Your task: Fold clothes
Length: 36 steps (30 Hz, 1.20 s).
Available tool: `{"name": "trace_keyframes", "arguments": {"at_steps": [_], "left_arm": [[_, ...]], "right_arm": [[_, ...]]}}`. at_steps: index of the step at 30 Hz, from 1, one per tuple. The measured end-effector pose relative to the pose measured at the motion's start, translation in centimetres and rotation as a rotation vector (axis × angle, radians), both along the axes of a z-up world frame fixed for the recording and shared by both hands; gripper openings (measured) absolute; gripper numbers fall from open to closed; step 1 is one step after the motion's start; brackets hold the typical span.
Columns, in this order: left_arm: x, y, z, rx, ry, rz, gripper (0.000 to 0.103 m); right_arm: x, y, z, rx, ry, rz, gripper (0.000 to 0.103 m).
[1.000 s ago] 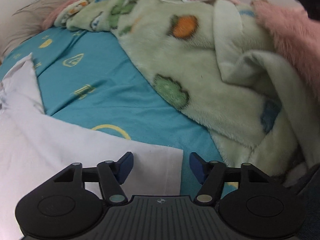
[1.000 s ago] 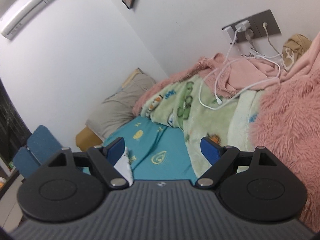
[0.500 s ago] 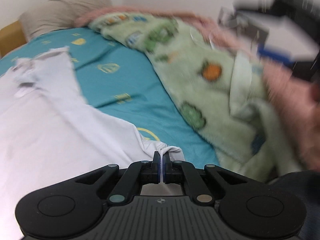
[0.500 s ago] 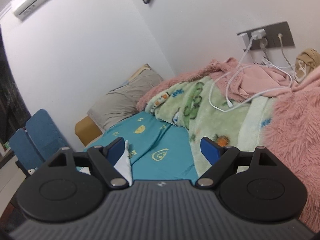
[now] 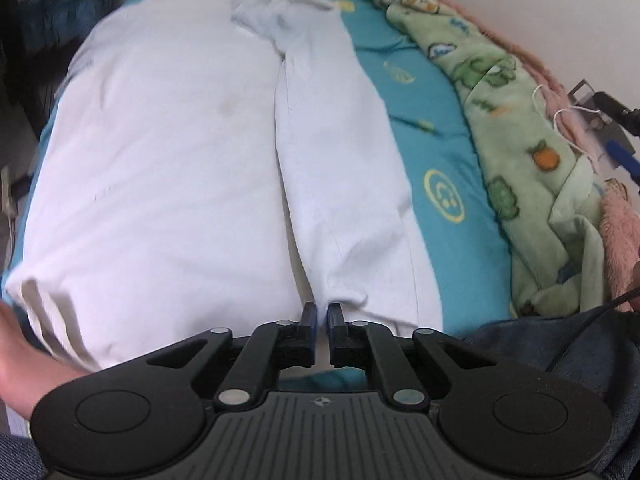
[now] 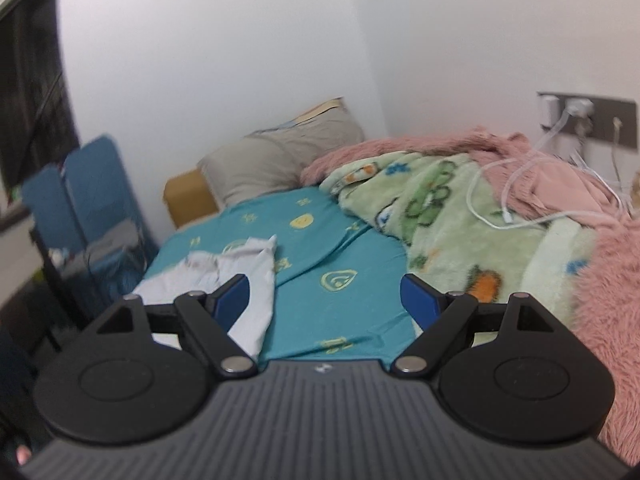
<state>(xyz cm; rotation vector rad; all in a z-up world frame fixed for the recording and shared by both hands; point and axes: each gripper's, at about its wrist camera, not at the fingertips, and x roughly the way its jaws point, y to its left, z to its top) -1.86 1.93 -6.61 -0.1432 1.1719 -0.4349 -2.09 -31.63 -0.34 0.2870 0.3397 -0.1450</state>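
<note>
Running lengthwise away from the left gripper (image 5: 319, 317), whose jaws have just reopened a crack at its folded hem, the white cotton garment (image 5: 180, 152) lies nearer that hand than the wide-open, empty right gripper (image 6: 325, 294).

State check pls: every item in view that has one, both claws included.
left claw: nearly shut, jaws just eased apart slightly; cloth bunched at the tips, grip unclear
right claw: open, empty
white garment: flat on the bed, one long side folded in
green blanket: bunched up
charger cable: plugged into the wall, loose end on the blankets
</note>
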Motion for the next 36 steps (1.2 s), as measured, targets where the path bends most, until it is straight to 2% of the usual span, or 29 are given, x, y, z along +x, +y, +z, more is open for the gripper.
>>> {"name": "trace_keyframes", "arguments": {"at_steps": [2,3,4,7,12,16,21,24,25,27,29,34,36], "left_arm": [[0.4,0.6,0.2,-0.038,0.019,0.017,0.023],[0.7,0.9,0.4,-0.056,0.017,0.027,0.041],[1.0,1.1,0.5,-0.075,0.013,0.037,0.053],[2.5,1.1,-0.2,-0.105,0.029,0.077,0.061],[5.0,1.3,-3.7,-0.102,0.104,0.159,0.062],[6.3,1.7,-5.6,-0.144,0.175,0.187,0.060],[6.5,1.4,-6.0,-0.176,0.184,0.148,0.054],[6.4,0.8,-5.9,-0.164,0.167,0.105,0.036],[6.2,0.6,-5.8,-0.156,0.153,0.091,0.025],[5.7,0.1,-5.4,-0.139,0.126,0.065,0.010],[5.0,-0.4,-4.8,-0.093,0.085,0.049,0.007],[2.8,-1.5,-4.6,0.113,0.028,0.044,0.005],[2.4,-1.8,-4.3,0.142,0.013,0.039,0.005]], "right_arm": [[0.0,1.1,0.1,-0.029,0.009,0.036,0.084],[0.1,1.6,0.0,-0.040,0.014,0.054,0.084],[0.3,1.9,-0.2,-0.028,0.025,0.067,0.084],[1.1,2.5,-0.9,0.007,0.059,0.108,0.084],[2.7,2.7,-2.5,0.100,0.142,0.147,0.084],[3.1,3.3,-3.0,0.095,0.166,0.164,0.084],[3.3,3.5,-3.1,0.088,0.176,0.173,0.084],[3.2,3.7,-3.0,0.077,0.177,0.182,0.084],[3.2,3.8,-3.0,0.073,0.176,0.184,0.084],[3.3,3.8,-3.0,0.069,0.177,0.185,0.084],[3.3,3.8,-3.0,0.069,0.176,0.184,0.084],[3.1,3.9,-3.0,0.065,0.165,0.187,0.084],[3.0,3.9,-2.9,0.065,0.162,0.186,0.084]]}}
